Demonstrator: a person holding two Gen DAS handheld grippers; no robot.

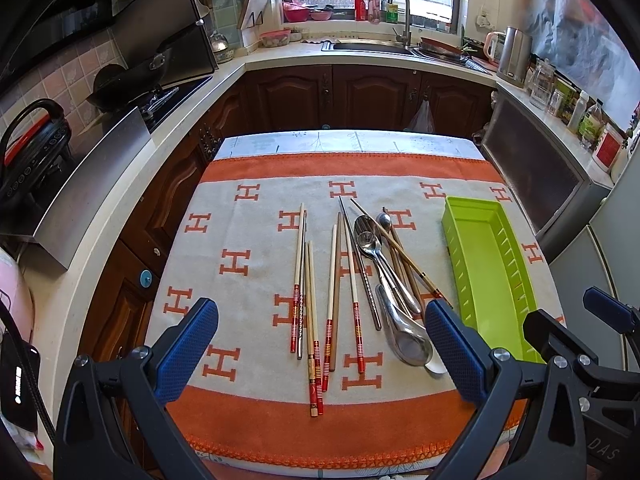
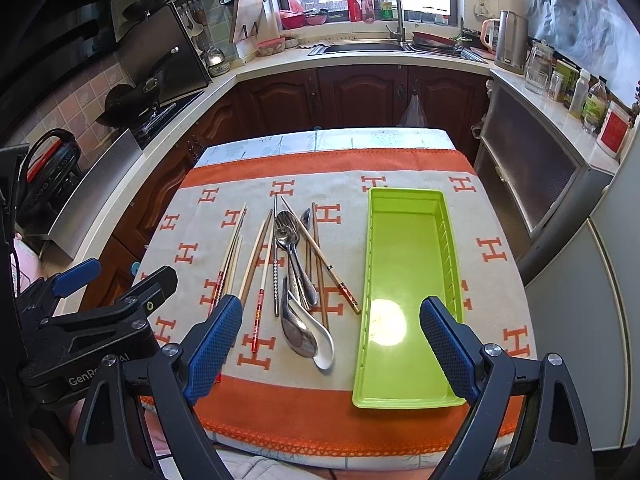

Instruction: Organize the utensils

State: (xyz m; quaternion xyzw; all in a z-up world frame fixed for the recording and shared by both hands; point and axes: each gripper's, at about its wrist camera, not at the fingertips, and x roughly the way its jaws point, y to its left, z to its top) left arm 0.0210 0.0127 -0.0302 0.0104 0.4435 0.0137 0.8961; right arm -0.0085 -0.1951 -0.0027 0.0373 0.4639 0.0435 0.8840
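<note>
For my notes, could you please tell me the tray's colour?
Lime green; the tray shows best in the right wrist view.

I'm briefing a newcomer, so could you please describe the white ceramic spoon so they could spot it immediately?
Start at the long lime-green plastic tray on the orange-and-cream cloth. Left of its near end lies a heap of metal spoons; the white ceramic soup spoon is nearest you, the only non-metal, glossy white one.

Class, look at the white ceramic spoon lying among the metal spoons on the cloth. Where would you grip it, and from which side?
Grip the white spoon at its bowl, which pokes out toward the near edge, clear of the metal spoons lying over its handle. Come from above with the right gripper, jaws across the bowl's width; the handle is partly buried.
</note>
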